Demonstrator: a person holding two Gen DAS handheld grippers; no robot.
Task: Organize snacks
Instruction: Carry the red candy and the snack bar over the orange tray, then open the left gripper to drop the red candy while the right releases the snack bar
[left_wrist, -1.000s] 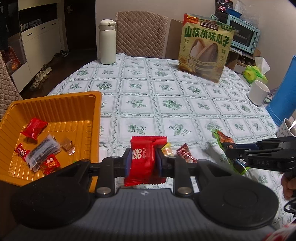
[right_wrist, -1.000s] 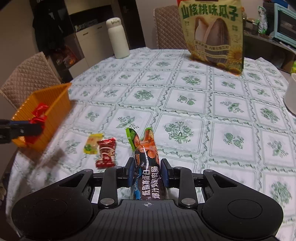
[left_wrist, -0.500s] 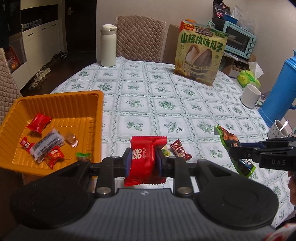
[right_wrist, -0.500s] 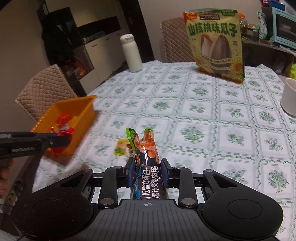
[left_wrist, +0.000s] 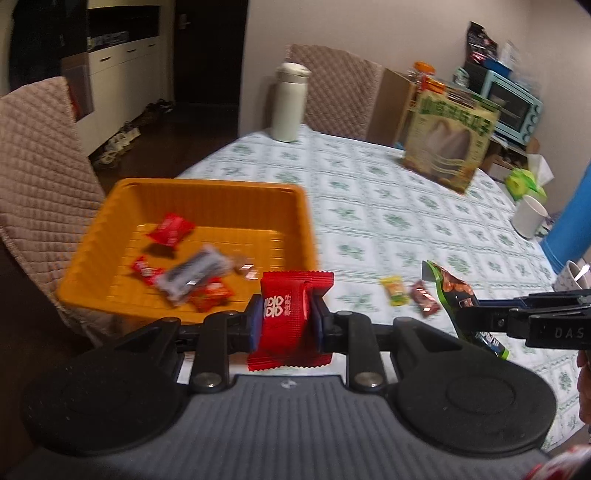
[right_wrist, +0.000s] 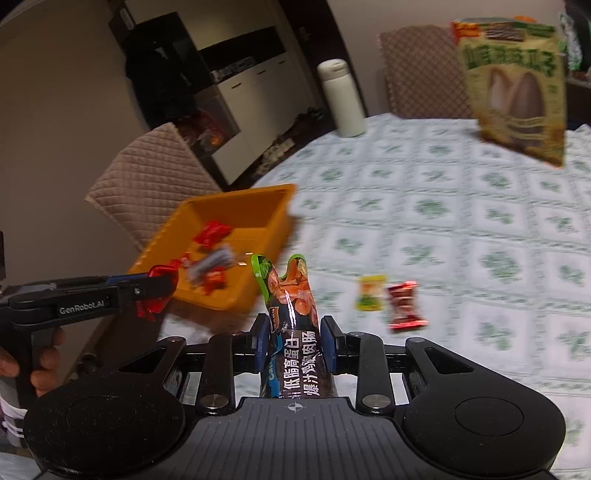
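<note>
Both our grippers have swung toward the tray (left_wrist: 207, 192) since a second ago, and it now sits nearer in both views. Our left gripper (left_wrist: 286, 323) is clamped on a red packet (left_wrist: 290, 317), held upright in the air just in front of the tray's near wall. Our right gripper (right_wrist: 295, 341) is clamped on a sausage stick (right_wrist: 291, 325), also off the table (left_wrist: 406, 206), to the right of the tray. Inside the tray lie several small red sweets and a grey wrapper. Two sweets (right_wrist: 388, 301), one yellow and one dark red, lie side by side on the tablecloth between tray and sausage stick. Farther back stand a seed bag (left_wrist: 450, 144) and a white flask (left_wrist: 288, 101).
</note>
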